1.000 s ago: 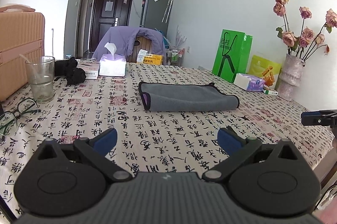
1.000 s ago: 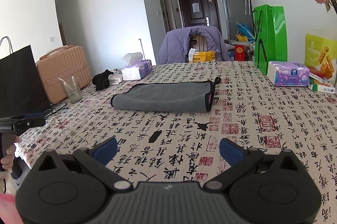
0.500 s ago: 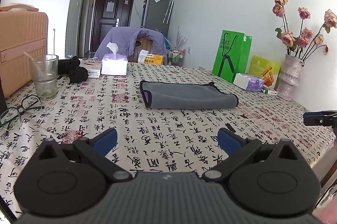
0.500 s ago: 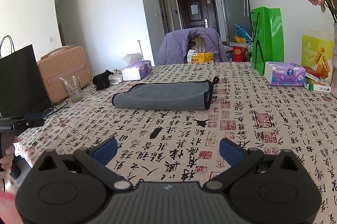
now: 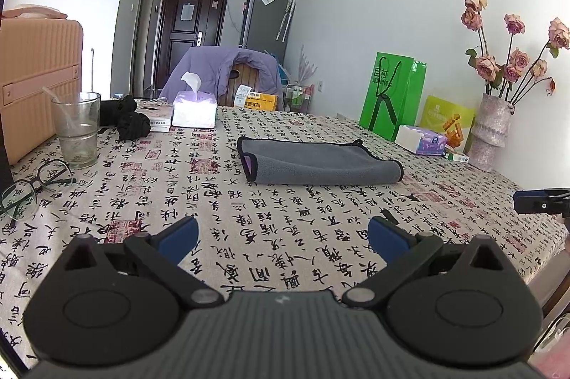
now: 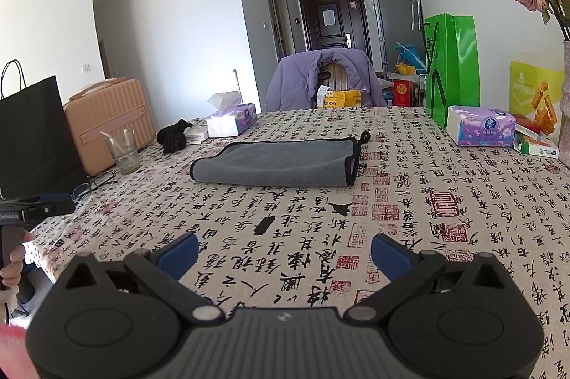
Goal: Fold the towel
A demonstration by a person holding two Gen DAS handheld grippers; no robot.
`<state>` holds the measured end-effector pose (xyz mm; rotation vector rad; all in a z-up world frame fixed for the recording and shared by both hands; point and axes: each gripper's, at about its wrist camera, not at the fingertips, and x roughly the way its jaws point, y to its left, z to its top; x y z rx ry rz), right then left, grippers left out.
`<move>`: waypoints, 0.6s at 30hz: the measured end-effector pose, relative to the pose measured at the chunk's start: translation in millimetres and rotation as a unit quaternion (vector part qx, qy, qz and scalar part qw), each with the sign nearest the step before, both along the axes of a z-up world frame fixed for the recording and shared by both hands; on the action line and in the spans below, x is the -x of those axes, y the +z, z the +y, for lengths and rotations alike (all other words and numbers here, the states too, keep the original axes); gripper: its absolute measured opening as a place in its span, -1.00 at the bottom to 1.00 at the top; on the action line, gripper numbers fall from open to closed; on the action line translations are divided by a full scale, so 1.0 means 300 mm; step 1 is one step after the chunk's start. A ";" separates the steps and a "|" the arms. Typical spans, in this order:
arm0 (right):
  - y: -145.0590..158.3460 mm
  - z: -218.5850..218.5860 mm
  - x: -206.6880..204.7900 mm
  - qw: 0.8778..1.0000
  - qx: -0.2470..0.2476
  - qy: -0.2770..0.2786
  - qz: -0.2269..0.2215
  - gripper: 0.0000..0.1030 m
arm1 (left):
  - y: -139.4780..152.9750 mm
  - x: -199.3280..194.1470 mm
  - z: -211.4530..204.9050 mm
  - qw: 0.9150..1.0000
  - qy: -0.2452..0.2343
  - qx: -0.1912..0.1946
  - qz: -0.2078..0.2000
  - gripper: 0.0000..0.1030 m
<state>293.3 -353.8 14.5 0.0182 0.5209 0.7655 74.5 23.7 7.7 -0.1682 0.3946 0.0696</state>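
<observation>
The gray towel lies folded in the middle of the counter, well apart from both grippers. The left gripper has its blue fingers spread wide, holding nothing. The right gripper is spread wide too. A glass stands near what look like eyeglasses.

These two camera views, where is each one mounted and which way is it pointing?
Left wrist: sits on the left gripper, looking across the table at the grey towel; its open blue fingers show, the other gripper at right.
Right wrist: sits on the right gripper, facing the towel too; open fingers show, a hand at left.
Shared: towel, glass, green bag.
</observation>
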 end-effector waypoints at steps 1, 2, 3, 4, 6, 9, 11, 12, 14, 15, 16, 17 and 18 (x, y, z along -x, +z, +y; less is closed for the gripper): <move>0.000 0.000 0.000 1.000 0.000 0.000 0.000 1.00 | 0.001 0.001 0.000 1.000 0.000 0.000 0.000 1.00; 0.000 0.000 0.000 1.000 0.000 0.000 0.000 1.00 | 0.001 0.001 -0.001 1.000 0.000 0.000 -0.001 1.00; 0.000 0.000 0.000 1.000 0.000 0.000 0.000 1.00 | 0.000 0.001 0.001 1.000 0.000 0.000 -0.001 1.00; 0.000 0.000 0.001 1.000 0.000 0.000 0.000 1.00 | 0.001 0.003 0.000 1.000 0.000 0.000 -0.001 1.00; 0.000 0.000 0.001 1.000 0.000 0.000 0.000 1.00 | 0.001 0.003 0.001 1.000 0.000 0.000 -0.001 1.00; 0.000 0.000 0.001 1.000 0.000 0.000 0.000 1.00 | 0.002 0.005 0.001 1.000 0.000 0.000 -0.002 1.00; 0.000 0.000 0.002 1.000 0.000 0.000 0.000 1.00 | 0.002 0.007 0.001 1.000 -0.001 0.001 -0.002 1.00; 0.000 0.000 0.001 1.000 0.000 0.000 0.000 1.00 | 0.005 0.009 0.001 1.000 -0.001 0.000 -0.003 1.00; 0.000 0.001 0.001 1.000 0.000 0.000 0.000 1.00 | 0.007 0.010 -0.002 1.000 -0.001 0.000 -0.003 1.00; 0.000 0.001 0.001 1.000 0.000 0.000 0.000 1.00 | 0.008 0.009 -0.002 1.000 -0.001 0.000 -0.003 1.00; 0.000 0.000 0.001 1.000 0.000 0.000 0.000 1.00 | 0.008 0.010 -0.003 1.000 -0.001 0.000 -0.003 1.00; 0.000 0.001 0.001 1.000 0.000 0.000 0.000 1.00 | 0.009 0.010 -0.003 1.000 -0.002 0.000 -0.003 1.00; 0.000 0.001 0.002 1.000 0.001 0.000 0.000 1.00 | 0.010 0.011 -0.004 1.000 -0.003 0.001 -0.004 1.00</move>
